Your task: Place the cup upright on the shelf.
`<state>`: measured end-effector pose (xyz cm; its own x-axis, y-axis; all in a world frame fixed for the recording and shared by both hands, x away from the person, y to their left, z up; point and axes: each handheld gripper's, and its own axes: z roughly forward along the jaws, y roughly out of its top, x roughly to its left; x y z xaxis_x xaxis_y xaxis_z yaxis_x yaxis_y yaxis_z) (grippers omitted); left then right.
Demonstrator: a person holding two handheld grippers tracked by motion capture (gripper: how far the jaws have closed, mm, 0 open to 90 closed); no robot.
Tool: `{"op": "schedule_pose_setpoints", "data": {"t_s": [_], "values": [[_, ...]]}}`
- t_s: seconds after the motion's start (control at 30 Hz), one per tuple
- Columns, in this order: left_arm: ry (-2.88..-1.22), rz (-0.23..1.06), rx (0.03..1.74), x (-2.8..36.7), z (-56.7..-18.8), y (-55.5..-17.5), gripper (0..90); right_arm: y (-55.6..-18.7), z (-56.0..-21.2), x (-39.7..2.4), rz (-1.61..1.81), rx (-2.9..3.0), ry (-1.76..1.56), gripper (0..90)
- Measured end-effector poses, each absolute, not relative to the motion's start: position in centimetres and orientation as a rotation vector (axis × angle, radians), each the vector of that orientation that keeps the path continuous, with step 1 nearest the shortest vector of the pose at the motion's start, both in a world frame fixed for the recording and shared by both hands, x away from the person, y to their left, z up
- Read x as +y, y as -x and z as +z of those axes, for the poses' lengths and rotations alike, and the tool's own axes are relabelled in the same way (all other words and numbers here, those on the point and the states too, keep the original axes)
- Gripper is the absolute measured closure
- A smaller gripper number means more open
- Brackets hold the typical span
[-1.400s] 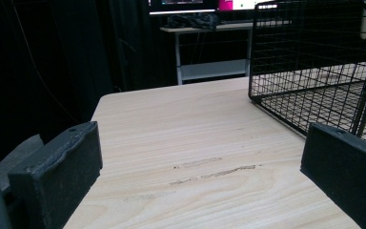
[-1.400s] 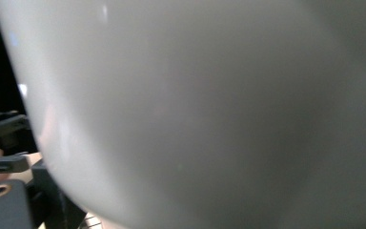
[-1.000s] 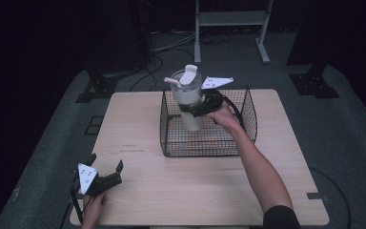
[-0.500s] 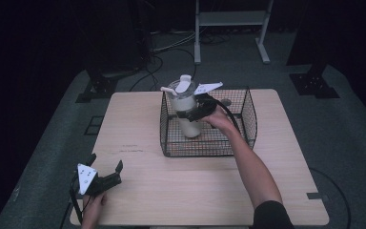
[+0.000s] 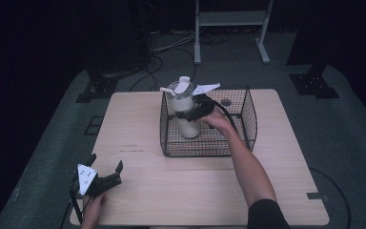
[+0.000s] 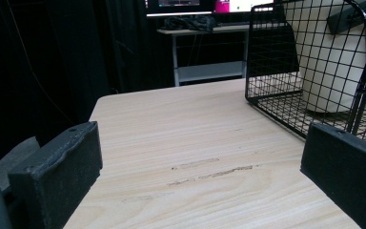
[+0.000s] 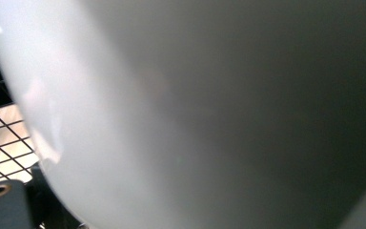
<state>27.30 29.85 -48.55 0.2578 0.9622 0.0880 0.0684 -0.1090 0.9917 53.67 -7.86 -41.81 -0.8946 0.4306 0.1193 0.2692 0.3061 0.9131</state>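
Inside the wire basket (image 5: pixel 240 119), near its left wall, the white bottle (image 5: pixel 187 114) stands upright, right gripper (image 5: pixel 190 113) pinching it, seemingly mid-body. Release only once seated flat. Left gripper (image 5: pixel 106 172) rests spread.

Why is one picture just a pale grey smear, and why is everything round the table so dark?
Right gripper view: the white bottle sits too close, so it blurs; the basket mesh stays crisp. High view: light falls on the table, the room behind stays dark. Left gripper view: near tongs soft, tabletop sharp.
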Motion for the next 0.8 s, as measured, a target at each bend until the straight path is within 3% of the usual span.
{"op": "schedule_pose_setpoints", "data": {"t_s": [0.8], "values": [[-1.461, 1.054, 1.018, 29.8, -48.6, -27.3, 0.0, -53.2, -41.7, -9.1, 1.553, 2.443, -0.615, 6.6]]}}
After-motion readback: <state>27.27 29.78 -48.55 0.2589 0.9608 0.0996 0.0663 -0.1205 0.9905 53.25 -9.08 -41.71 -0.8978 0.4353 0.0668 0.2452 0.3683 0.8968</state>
